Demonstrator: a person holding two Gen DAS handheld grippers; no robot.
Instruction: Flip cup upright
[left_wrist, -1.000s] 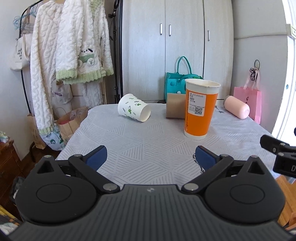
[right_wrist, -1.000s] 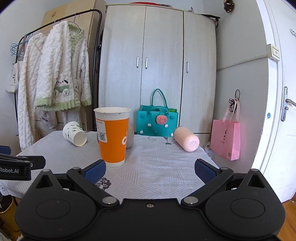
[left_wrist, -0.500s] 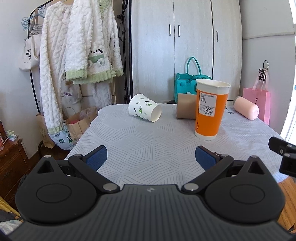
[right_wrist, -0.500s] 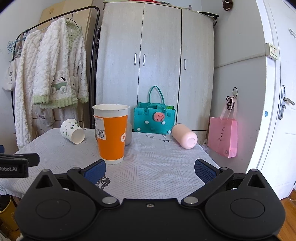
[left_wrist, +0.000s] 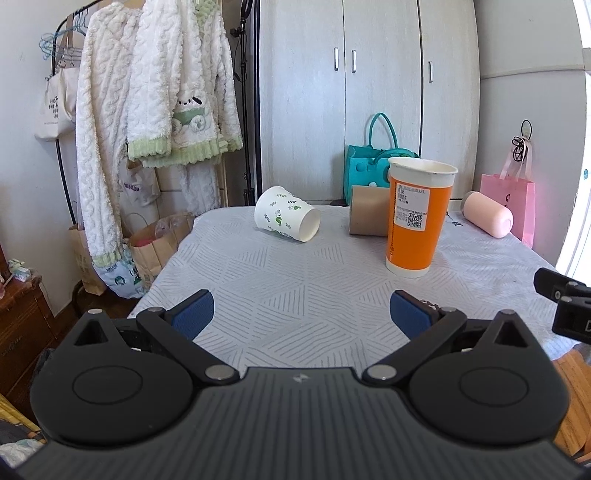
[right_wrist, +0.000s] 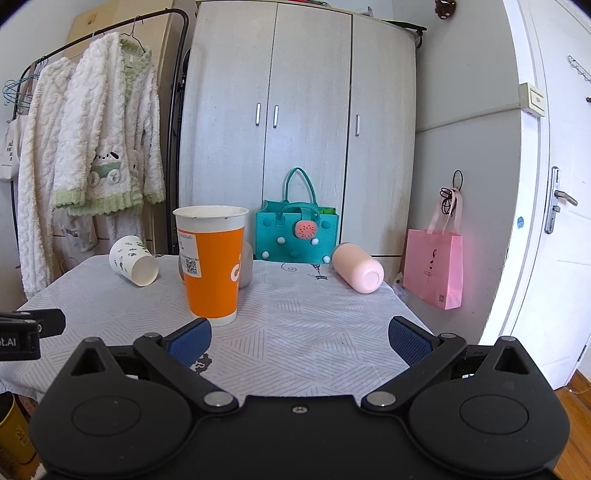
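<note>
We saw the white leaf-printed cup (left_wrist: 286, 214) lying on its side near the tabletop's (left_wrist: 295, 295) far left edge, mouth facing us. Right of it stood the tall orange cup (left_wrist: 419, 218), upright. Both our left gripper (left_wrist: 301, 314) and right gripper (right_wrist: 299, 339) hung spread wide over the near edge, holding nothing.

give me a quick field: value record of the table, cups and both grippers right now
surface: table with a grey patterned cloth
upright: orange cup, mouth up
on its side: white leaf-print cup, mouth facing the camera and to the right
on its side: pink cup, near the right edge
partly hidden: brown cup behind the orange cup, pose unclear
left gripper: open, empty, over the near edge
right gripper: open, empty, just right of the orange cup
task status: no cup gripped yet
</note>
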